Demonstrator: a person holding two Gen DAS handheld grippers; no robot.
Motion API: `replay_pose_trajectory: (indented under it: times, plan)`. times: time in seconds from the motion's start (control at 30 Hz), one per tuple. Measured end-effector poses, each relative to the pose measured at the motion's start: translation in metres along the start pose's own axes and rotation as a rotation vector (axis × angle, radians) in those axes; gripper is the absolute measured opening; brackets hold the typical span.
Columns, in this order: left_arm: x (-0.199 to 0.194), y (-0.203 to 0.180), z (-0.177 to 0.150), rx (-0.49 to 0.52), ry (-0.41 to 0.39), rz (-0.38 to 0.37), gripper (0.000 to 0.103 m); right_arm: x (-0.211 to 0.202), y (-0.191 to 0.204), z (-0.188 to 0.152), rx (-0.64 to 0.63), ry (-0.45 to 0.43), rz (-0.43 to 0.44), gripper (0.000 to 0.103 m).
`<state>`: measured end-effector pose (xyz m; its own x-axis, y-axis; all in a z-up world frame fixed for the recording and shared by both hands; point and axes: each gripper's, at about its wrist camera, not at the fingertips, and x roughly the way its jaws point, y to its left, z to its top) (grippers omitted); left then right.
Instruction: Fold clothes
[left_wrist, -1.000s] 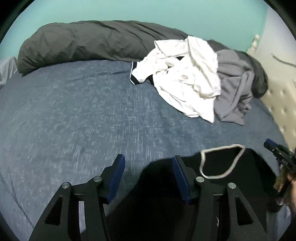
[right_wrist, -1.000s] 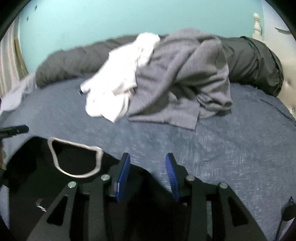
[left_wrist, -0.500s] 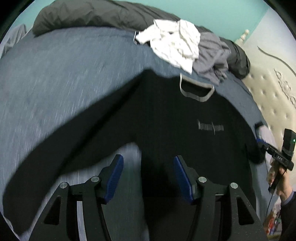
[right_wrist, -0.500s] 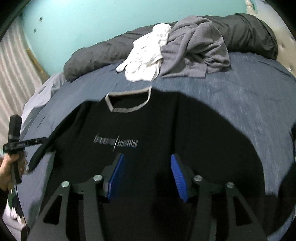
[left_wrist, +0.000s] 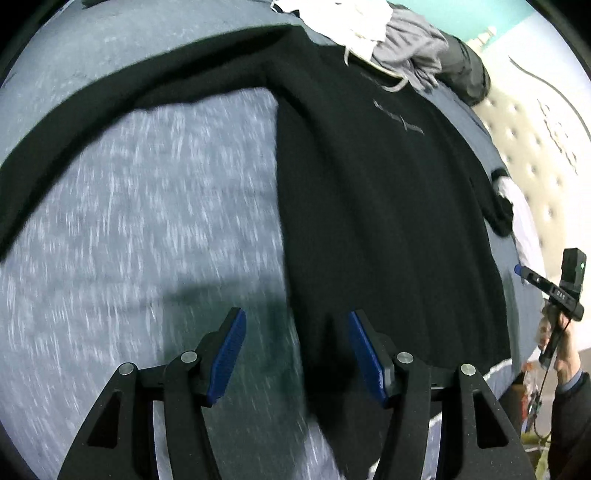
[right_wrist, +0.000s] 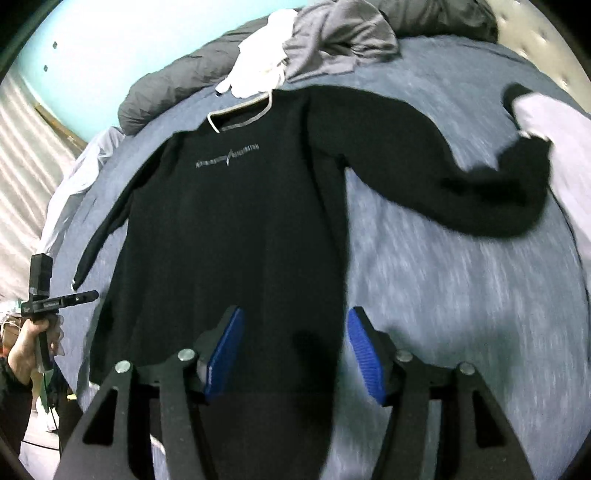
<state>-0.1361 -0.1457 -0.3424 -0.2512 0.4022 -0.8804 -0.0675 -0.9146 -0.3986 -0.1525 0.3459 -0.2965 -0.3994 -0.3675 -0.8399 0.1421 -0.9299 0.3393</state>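
Now I am seeing the black long-sleeved sweatshirt (right_wrist: 236, 221) lying spread flat on the blue-grey bedspread (right_wrist: 443, 295), where earlier only its collar showed; left gripper (left_wrist: 295, 354) gaping empty, right gripper (right_wrist: 293, 350) opening, gripping nothing.

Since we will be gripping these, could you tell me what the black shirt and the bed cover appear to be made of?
Black shirt: soft matte knit, probably cotton jersey; it lies limp, with a ribbed pale collar. Bed cover: heathered blue-grey woven or knit fabric, matte and flecked; motion blur hides the weave.

both wrist views steeply downward, close, sharing black sweater (left_wrist: 388, 206)
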Motion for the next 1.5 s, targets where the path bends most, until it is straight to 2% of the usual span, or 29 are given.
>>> replay_pose_trajectory:
  times: [0.17, 0.47, 0.7, 0.73, 0.8, 0.83, 0.87, 0.9, 0.97, 1.07, 1.2, 1.37, 1.5]
  plan:
    - [-0.001, -0.006, -0.03, -0.02, 0.025, -0.008, 0.065, -0.007, 0.0, -0.031, 0.023, 0.072, -0.015, 0.063]
    - [-0.001, -0.007, -0.069, -0.061, 0.056, -0.031, 0.065, 0.001, 0.001, -0.089, 0.089, 0.194, 0.03, 0.063]
    - [0.0, -0.011, -0.079, -0.058, 0.059, -0.035, 0.065, -0.002, -0.003, -0.099, 0.142, 0.181, 0.059, 0.061]
    - [0.001, -0.012, -0.08, -0.057, 0.061, -0.038, 0.065, -0.001, -0.004, -0.1, 0.145, 0.184, 0.054, 0.059]
    - [0.003, -0.014, -0.083, -0.055, 0.061, -0.053, 0.064, 0.0, -0.003, -0.101, 0.136, 0.183, 0.035, 0.045]
    - [0.003, -0.016, -0.084, -0.048, 0.061, -0.061, 0.063, 0.0, -0.003, -0.101, 0.132, 0.182, 0.036, 0.036]
    - [0.003, -0.019, -0.086, -0.036, 0.063, -0.068, 0.055, 0.0, -0.003, -0.101, 0.131, 0.18, 0.043, 0.032]
    - [0.004, -0.022, -0.087, -0.022, 0.065, -0.07, 0.042, -0.001, -0.002, -0.102, 0.13, 0.177, 0.046, 0.03]
    - [0.005, -0.029, -0.09, 0.01, 0.073, -0.066, 0.033, -0.003, -0.001, -0.103, 0.121, 0.17, 0.044, 0.018]
    - [0.006, -0.038, -0.094, 0.046, 0.079, -0.073, 0.011, -0.008, 0.0, -0.103, 0.107, 0.154, 0.038, 0.007]
    - [-0.007, -0.045, -0.093, 0.079, 0.031, -0.083, 0.007, -0.019, -0.001, -0.102, 0.099, 0.127, 0.048, 0.006]
    - [-0.053, -0.054, -0.097, 0.136, -0.047, -0.083, 0.006, -0.042, 0.009, -0.098, 0.062, 0.079, 0.051, 0.005]
    - [-0.088, -0.038, -0.103, 0.15, -0.086, -0.088, 0.006, -0.07, 0.02, -0.097, 0.029, 0.044, 0.049, 0.004]
